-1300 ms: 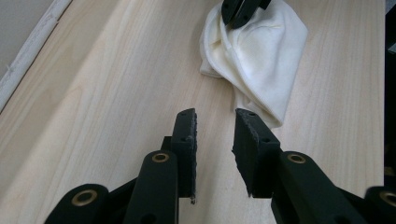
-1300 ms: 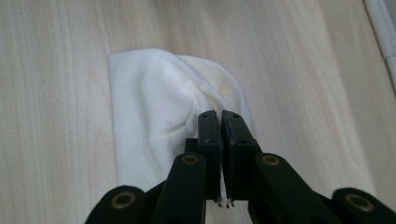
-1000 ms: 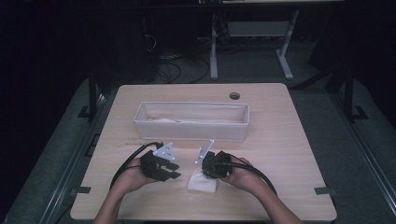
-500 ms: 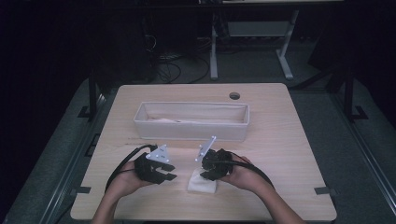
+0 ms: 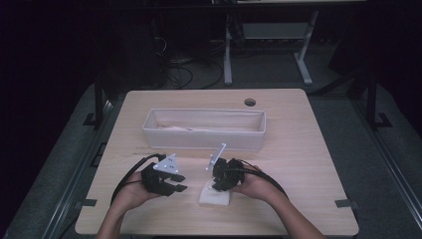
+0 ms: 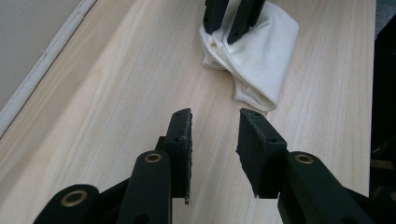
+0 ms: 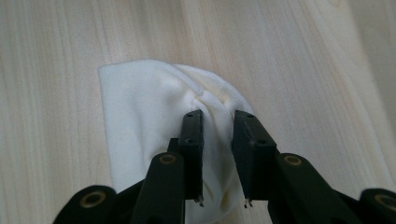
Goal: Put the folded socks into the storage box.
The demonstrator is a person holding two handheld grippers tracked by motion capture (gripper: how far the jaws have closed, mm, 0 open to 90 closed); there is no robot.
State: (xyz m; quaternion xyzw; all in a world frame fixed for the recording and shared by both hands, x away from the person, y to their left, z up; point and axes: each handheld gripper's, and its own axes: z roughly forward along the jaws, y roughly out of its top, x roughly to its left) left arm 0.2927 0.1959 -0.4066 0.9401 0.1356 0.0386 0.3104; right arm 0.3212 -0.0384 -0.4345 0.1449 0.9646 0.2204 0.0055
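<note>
The step in hand looks like the pick-up of the folded white cloth [image 5: 215,194], which lies on the wooden table [image 5: 298,149] near its front edge, a little right of the middle and well apart from the long white fabric bin [image 5: 204,130] that stands across the table's centre. The right gripper [image 7: 217,122] is down on the cloth, its jaws set either side of a raised ridge of fabric; they have just been closing, and the gathered fold sits between them, though a gap shows and I cannot tell whether the pads truly press on it yet. In the left gripper view the same two jaws stand on the cloth's upper part. The left gripper [image 6: 215,122] hovers over bare wood just beside the cloth, toward the table's left edge, its jaws apart with nothing between them, pointing at the cloth's near folded end. The next move, as I judge it, calls for the right jaws to finish pinching so the fold does not slip, then a lift; the left gripper may need to take the free end, since soft cloth will sag and unfold when raised by one ridge alone.
</note>
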